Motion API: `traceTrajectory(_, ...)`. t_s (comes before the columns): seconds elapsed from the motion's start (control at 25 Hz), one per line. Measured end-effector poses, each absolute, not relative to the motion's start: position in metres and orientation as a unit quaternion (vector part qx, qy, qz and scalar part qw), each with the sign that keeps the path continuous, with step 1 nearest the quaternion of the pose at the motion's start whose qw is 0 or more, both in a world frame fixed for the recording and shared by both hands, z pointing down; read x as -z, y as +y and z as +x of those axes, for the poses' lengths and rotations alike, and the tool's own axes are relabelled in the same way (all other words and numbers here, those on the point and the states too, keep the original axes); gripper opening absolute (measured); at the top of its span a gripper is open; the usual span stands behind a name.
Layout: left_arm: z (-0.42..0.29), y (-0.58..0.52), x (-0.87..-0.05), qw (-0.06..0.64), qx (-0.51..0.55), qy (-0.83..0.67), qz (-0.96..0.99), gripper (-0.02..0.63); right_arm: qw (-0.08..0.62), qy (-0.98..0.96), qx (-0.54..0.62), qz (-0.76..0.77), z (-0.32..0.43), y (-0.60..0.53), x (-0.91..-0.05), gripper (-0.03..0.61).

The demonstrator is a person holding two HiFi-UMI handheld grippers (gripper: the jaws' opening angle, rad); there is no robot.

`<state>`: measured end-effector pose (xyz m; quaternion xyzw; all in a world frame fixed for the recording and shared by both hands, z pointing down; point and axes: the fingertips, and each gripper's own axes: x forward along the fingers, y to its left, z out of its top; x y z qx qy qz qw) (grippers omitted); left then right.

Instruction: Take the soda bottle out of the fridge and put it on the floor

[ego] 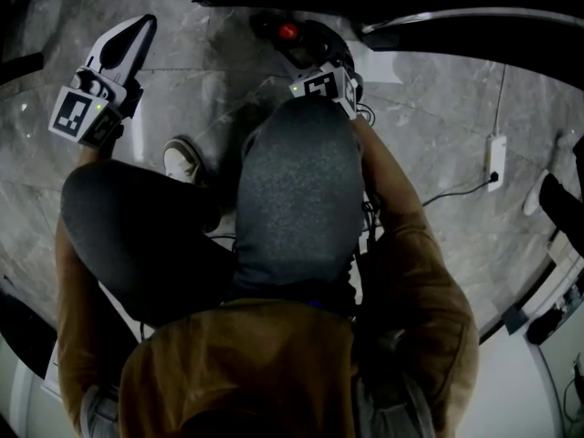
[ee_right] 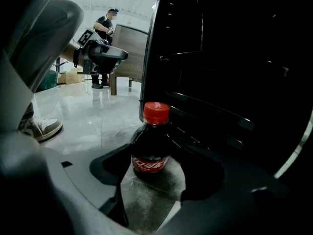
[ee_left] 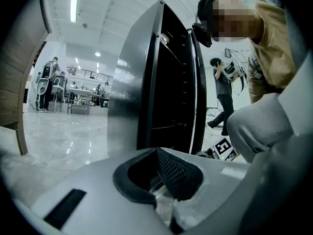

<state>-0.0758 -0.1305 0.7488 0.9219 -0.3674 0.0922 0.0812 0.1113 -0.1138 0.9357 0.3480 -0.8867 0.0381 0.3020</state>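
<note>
1. Marble floor (ego: 210,89) fills the head view, and the crouching person's knee (ego: 301,199) blocks the whole middle. The soda bottle (ego: 288,32) only shows its red cap up at 12 o'clock, with the right gripper (ego: 303,55) just below it. The left gripper (ego: 137,30) hangs out at 10 o'clock, well clear, I'd guess because this is a one-gripper job. The bottle's body is hidden from up here.
2. Left gripper view: the jaws are pinched down to a sliver, the tips look like they meet, and nothing is in them. It points at the open fridge (ee_left: 161,82) at 12 o'clock. The inside is just black, so no telling what's on the shelves.
3. Right gripper view: the jaws are spread wide on either side of the bottle and the pads aren't touching it. It stands upright on the floor right at the fridge's foot, so it looks set down. A straight pull-back should keep it from tipping. A sneaker (ee_right: 41,127) at 9 o'clock is half cut off by the jaw.
</note>
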Motion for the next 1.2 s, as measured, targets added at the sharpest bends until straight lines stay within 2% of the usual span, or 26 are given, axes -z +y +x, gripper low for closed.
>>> traceTrajectory(0.28, -0.071, -0.128, -0.742, 0.073, -0.084, -0.369, 0.923, 0.002, 0.316, -0.878, -0.039, 0.359, 0.127, -0.107, -0.938, 0.302)
traceTrajectory(0.48, -0.061, -0.123, -0.758, 0.047, -0.133, -0.358, 0.923, 0.002, 0.318, -0.875, -0.036, 0.363, 0.126, -0.106, -0.937, 0.301)
traceTrajectory(0.76, -0.044, -0.118, -0.764, 0.045, -0.147, -0.335, 0.93, 0.002, 0.312, -0.874, -0.072, 0.365, 0.136, -0.104, -0.956, 0.295)
traceTrajectory(1.08, -0.044, -0.117, -0.763, 0.044, -0.147, -0.334, 0.93, 0.002, 0.277, -0.875, -0.062, 0.393, 0.155, -0.113, -0.907, 0.28)
traceTrajectory(1.2, -0.044, -0.117, -0.763, 0.046, -0.147, -0.335, 0.93, 0.002, 0.265, -0.875, -0.051, 0.403, 0.164, -0.118, -0.887, 0.209)
